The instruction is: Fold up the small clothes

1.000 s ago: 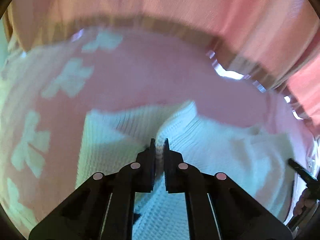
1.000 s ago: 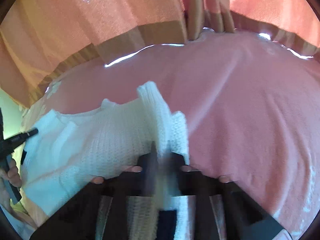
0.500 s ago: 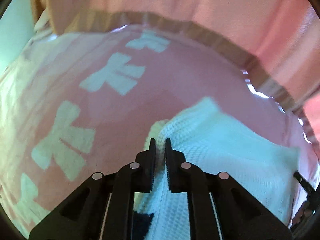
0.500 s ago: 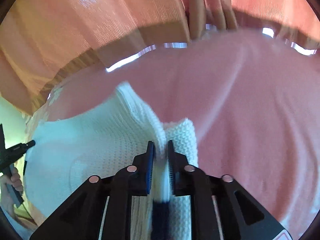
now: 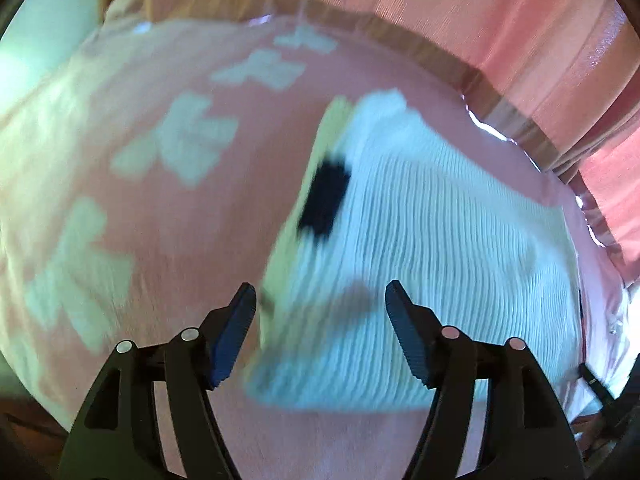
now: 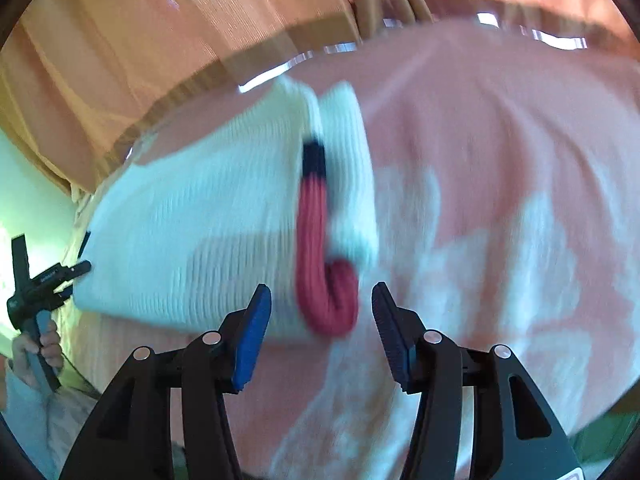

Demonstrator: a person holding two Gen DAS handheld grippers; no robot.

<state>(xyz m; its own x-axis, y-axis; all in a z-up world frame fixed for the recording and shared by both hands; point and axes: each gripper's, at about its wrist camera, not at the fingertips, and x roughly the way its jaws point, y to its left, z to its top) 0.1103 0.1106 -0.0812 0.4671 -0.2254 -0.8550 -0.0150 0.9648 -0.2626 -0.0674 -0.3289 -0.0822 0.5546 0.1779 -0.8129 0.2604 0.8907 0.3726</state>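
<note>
A small white knitted garment (image 5: 432,232) lies folded on a pink bedcover (image 5: 208,208) with pale bow shapes. A dark patch (image 5: 324,196) shows at its left edge. In the right wrist view the same garment (image 6: 192,232) shows a red and navy ribbed trim (image 6: 320,260) at its right edge. My left gripper (image 5: 320,312) is open and empty, just above the garment's near left corner. My right gripper (image 6: 320,312) is open and empty, with the red trim between and just beyond its fingers. Both views are motion-blurred.
Pink-orange curtains (image 5: 400,12) hang behind the bed along its far edge. In the right wrist view the person's hand with the other gripper's handle (image 6: 32,296) is at the far left, beside the garment's left end.
Both grippers were shut on the garment's edges; now both have opened and let it go. The garment has dropped flat, folded over, and both grippers have drawn back.
</note>
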